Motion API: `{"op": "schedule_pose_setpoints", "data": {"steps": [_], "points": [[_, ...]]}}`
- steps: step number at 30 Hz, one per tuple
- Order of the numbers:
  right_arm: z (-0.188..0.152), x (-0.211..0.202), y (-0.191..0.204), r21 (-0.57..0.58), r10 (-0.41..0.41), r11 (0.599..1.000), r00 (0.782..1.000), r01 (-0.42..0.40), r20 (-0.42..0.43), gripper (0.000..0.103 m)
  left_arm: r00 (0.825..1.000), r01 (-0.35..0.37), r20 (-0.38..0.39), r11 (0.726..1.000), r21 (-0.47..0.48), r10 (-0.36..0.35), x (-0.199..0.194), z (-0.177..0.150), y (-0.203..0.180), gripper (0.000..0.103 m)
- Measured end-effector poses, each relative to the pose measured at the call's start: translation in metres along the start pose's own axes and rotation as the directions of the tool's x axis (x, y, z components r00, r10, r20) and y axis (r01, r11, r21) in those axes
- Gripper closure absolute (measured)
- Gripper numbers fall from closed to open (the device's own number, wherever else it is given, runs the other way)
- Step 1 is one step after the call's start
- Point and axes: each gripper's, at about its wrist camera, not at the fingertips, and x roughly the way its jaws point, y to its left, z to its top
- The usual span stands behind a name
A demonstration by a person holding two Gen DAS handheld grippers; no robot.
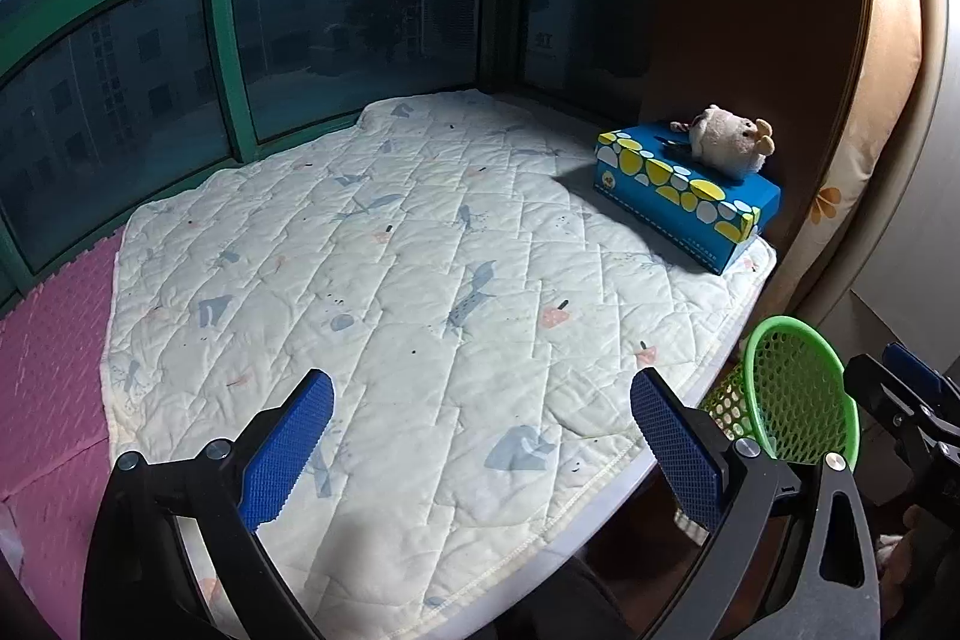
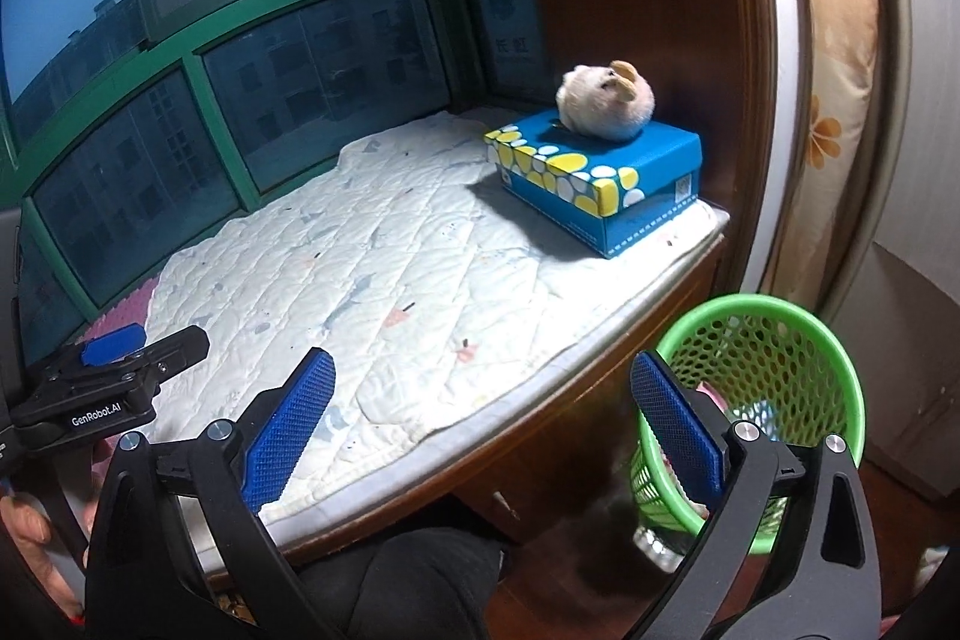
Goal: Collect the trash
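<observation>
- The green mesh basket point(image 2: 774, 388) stands upright on the floor, just off the rounded front edge of the window seat, mouth up, long axis vertical; a few scraps lie in its bottom (I can't tell what they are).
- My right tongs point(image 2: 483, 424) hang wide open with nothing between the blue pads; the right-hand finger point(image 2: 678, 430) crosses in front of the basket's near rim.
- My left tongs point(image 1: 480, 442) are just as wide open and empty, over the quilt point(image 1: 390, 280). In the right wrist view they show at the left edge.
- Only a blue tissue box point(image 2: 600, 184) sits on the quilt, at the far right corner, its long side running toward the wooden wall point(image 2: 630, 10), with a small plush toy point(image 2: 606, 103) lying on top.
- The rest of the quilt is open; a pink mat point(image 1: 54, 370) borders it on the left, the green-framed window point(image 1: 222, 58) closes the far side.
- A flowered curtain point(image 2: 834, 100) hangs beyond the basket.
</observation>
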Motion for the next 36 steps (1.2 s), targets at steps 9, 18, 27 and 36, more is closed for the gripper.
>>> {"op": "schedule_pose_setpoints", "data": {"steps": [9,18,27,36], "points": [[-0.008,0.002,0.017,-0.029,0.003,1.000,1.000,-0.003,-0.007,0.005,0.998,-0.060,-0.001,0.997,-0.054,0.060,-0.006,-0.007,0.025,0.007],[-0.010,-0.002,0.024,-0.038,0.000,0.999,1.000,0.000,0.005,0.005,0.997,-0.078,0.014,0.993,-0.091,0.080,-0.014,-0.010,0.034,0.007],[-0.012,-0.004,0.029,-0.043,0.008,0.999,1.000,-0.007,0.008,0.005,0.995,-0.095,0.008,0.991,-0.093,0.096,-0.016,-0.016,0.032,0.007],[-0.012,-0.007,0.032,-0.043,0.015,0.999,1.000,-0.014,0.014,0.005,0.988,-0.146,0.036,0.986,-0.078,0.149,-0.023,-0.016,0.026,0.007]]}}
